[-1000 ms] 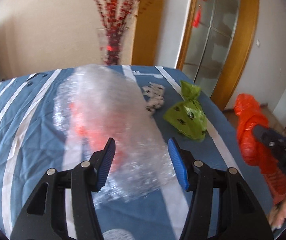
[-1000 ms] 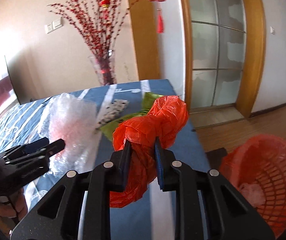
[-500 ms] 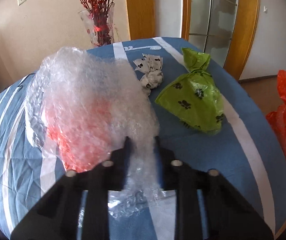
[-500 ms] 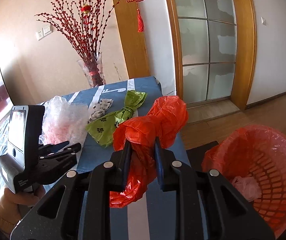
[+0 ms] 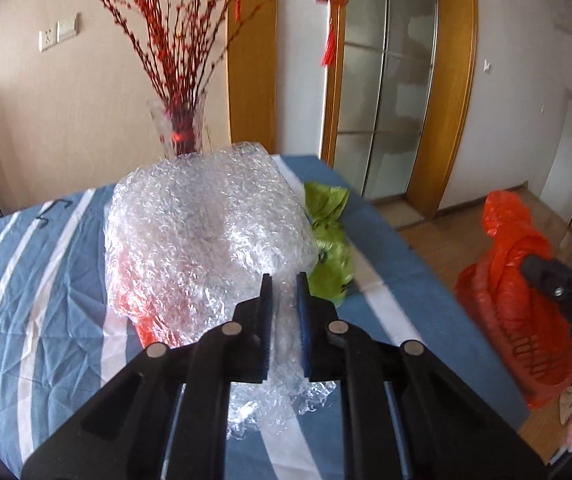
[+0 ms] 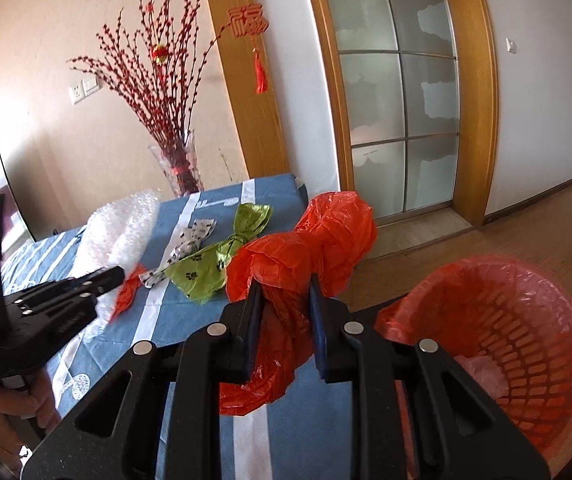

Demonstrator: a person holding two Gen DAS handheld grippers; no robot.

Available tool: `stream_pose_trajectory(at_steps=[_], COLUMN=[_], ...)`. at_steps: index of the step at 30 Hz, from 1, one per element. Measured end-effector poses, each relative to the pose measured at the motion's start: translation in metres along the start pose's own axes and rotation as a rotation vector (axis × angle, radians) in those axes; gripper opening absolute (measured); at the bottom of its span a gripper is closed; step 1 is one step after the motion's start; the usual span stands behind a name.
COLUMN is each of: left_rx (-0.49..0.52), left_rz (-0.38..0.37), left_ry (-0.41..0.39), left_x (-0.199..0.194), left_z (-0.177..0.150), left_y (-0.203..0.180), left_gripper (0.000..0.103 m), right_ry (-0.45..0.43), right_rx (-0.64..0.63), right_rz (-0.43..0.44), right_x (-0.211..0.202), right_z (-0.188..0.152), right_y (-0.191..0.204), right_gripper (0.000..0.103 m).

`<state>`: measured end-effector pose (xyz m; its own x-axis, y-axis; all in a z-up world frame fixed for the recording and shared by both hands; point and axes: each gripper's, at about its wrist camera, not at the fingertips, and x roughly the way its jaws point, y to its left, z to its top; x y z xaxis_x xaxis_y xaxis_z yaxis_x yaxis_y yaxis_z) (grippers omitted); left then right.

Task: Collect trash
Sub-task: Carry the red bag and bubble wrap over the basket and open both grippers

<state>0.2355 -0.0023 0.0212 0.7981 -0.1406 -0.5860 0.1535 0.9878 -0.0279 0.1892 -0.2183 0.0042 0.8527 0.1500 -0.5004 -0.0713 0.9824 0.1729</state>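
pinching the bubble wrap now with my left gripper; its jaws, spread wide around it a second ago, are closing on the near tail and the bundle bulges up at 12 o'clock off the blue striped table. my right gripper stays clamped on the orange bag, the red basket at 4 o'clock, the green bag at 10 o'clock.

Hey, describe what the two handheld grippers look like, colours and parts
Both the left gripper and right gripper are matte black plastic, with angular cut-out linkage arms, round silver pivot pins and blue pads lining the jaws. The left one shows a flat black upright block at its back and small embossed lettering.
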Motion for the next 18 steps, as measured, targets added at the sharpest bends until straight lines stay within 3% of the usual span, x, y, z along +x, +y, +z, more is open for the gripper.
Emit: stream_pose_trajectory(at_steps=[8,18], left_rx=[0.014,0.052], left_rz=[-0.105,-0.293], left_ry=[-0.038,-0.031], left_x=[-0.030,-0.033], left_z=[0.012,0.011], left_y=[-0.035,-0.101], left_gripper=[0.012,0.012], right_ry=[-0.039,-0.091], right_rx=[0.014,0.037], right_rz=[-0.036,-0.133], right_x=[-0.026,-0.063], right_z=[0.003,0.008], right_y=[-0.023,-0.067], right_gripper=[0.023,0.023])
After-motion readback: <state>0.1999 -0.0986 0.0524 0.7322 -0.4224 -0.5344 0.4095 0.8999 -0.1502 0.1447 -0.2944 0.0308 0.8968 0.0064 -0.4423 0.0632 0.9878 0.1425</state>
